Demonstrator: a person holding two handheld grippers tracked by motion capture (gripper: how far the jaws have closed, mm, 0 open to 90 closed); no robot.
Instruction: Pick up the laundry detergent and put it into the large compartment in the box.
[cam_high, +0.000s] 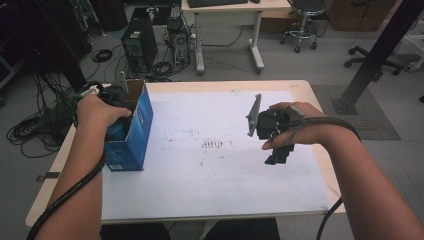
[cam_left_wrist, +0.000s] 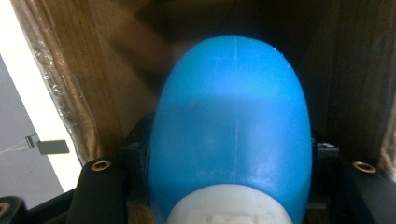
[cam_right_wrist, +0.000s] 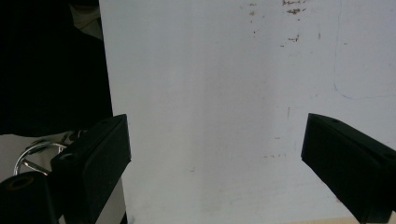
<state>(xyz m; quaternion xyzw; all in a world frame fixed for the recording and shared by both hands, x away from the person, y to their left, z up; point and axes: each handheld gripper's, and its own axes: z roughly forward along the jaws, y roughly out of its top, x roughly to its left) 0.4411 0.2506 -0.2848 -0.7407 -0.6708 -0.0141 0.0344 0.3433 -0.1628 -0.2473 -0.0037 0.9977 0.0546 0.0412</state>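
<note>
Your left gripper (cam_left_wrist: 229, 186) sits inside the open blue box (cam_high: 134, 131), clamped on a blue egg-shaped object (cam_left_wrist: 231, 126) with a white base — brown cardboard walls close around it. Your right gripper (cam_right_wrist: 215, 158) hangs wide apart and empty over the white sheet (cam_high: 220, 165) on the bench (cam_high: 300, 87), well clear of the box.

Pale printing on side of blue box (cam_high: 134, 135), too small and blurred to read. No other legible text, labels, brands, numbers or signs anywhere.
</note>
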